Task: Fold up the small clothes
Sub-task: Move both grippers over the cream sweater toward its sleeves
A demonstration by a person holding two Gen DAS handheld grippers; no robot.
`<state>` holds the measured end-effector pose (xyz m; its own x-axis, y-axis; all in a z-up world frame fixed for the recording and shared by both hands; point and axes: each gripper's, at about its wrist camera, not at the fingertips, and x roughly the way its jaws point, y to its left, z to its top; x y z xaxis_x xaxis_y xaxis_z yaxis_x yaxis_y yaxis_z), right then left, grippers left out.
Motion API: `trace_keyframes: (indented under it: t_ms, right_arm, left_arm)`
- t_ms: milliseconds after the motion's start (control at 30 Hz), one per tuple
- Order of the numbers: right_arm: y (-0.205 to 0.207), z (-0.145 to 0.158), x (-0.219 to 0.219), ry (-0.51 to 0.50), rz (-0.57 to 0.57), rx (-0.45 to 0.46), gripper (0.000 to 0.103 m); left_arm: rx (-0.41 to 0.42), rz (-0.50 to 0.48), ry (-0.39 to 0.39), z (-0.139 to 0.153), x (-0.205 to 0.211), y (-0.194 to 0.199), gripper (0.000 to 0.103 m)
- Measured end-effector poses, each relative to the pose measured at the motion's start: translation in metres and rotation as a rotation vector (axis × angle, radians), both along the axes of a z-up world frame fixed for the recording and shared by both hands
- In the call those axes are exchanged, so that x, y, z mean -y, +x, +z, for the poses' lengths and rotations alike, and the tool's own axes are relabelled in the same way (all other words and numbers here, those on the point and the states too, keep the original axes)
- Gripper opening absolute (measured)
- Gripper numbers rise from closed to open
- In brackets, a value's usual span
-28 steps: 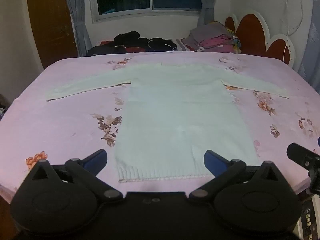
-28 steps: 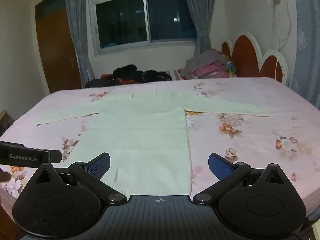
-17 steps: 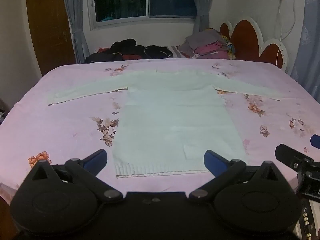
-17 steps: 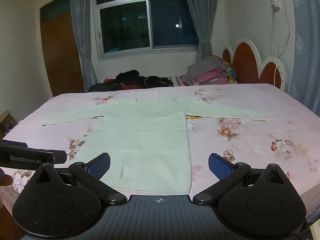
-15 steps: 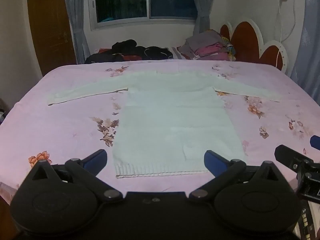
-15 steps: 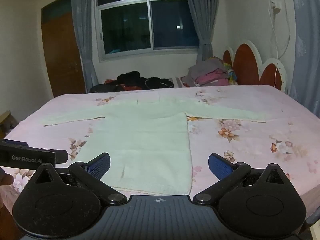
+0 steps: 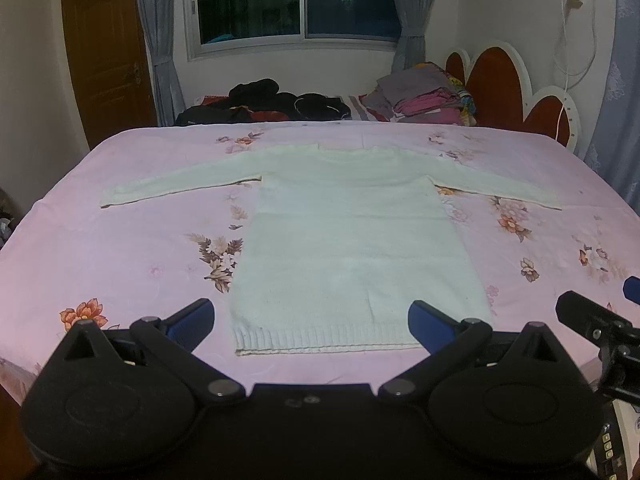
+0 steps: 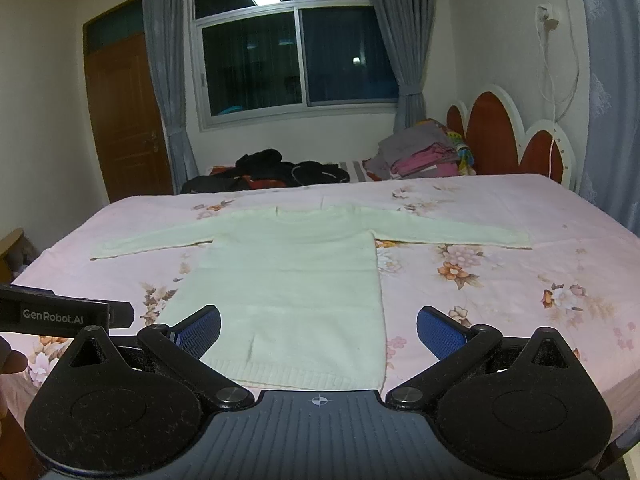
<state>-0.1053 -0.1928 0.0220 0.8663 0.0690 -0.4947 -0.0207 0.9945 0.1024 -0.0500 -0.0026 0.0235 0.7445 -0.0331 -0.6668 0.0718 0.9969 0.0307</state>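
Note:
A pale cream long-sleeved sweater (image 7: 352,232) (image 8: 296,280) lies flat on the pink floral bed (image 7: 120,248) (image 8: 520,280), both sleeves spread sideways and its ribbed hem toward me. My left gripper (image 7: 311,320) hovers open just short of the hem, nothing between its blue pads. My right gripper (image 8: 319,330) is open too, held above the hem's right half. Each gripper's body shows at the edge of the other's view.
Dark clothes (image 7: 264,100) and a folded stack of grey and pink garments (image 7: 424,96) lie at the far side of the bed. A red and white headboard (image 7: 512,92) stands on the right. A window with curtains and a wooden door line the back wall.
Both grippers have risen and pulled back a little from the bed, so the sweater sits lower and farther in view. Both stay open; the sweater has not moved.

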Motion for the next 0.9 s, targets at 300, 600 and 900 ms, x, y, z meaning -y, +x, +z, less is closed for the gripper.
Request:
trace_keyframes:
  t_ms: [300,600,900]
  right_arm:
    - [0.002,0.0,0.006,0.008,-0.002,0.001,0.103]
    - [0.008,-0.003,0.012,0.012,-0.008,-0.001,0.103]
    - [0.01,-0.004,0.017,0.014,-0.009,0.0,0.103]
  left_arm:
    - [0.001,0.0,-0.001,0.0,0.001,0.001,0.103]
    - [-0.004,0.004,0.002,-0.001,0.005,0.005,0.103]
    - [-0.014,0.003,0.003,-0.003,0.009,0.011,0.103]
